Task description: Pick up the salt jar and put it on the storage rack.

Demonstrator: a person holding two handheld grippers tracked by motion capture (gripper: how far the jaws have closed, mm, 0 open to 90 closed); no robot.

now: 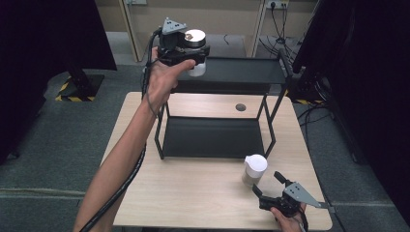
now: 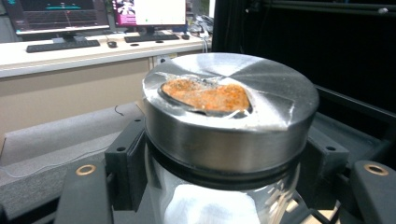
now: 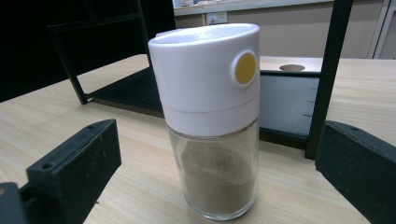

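The left tongs (image 1: 191, 60) pinch a glass jar (image 1: 196, 65) with a metal lid (image 2: 231, 109), held up at the far left, over the left end of the black shelf's (image 1: 232, 72) top tier. The lid's top bears an orange-brown patch. At the near right, a shaker (image 1: 255, 169) with a white cap stands on the wooden surface (image 1: 193, 188), just before the shelf's right leg. The right tongs (image 1: 268, 186) are spread just near of it, not touching.
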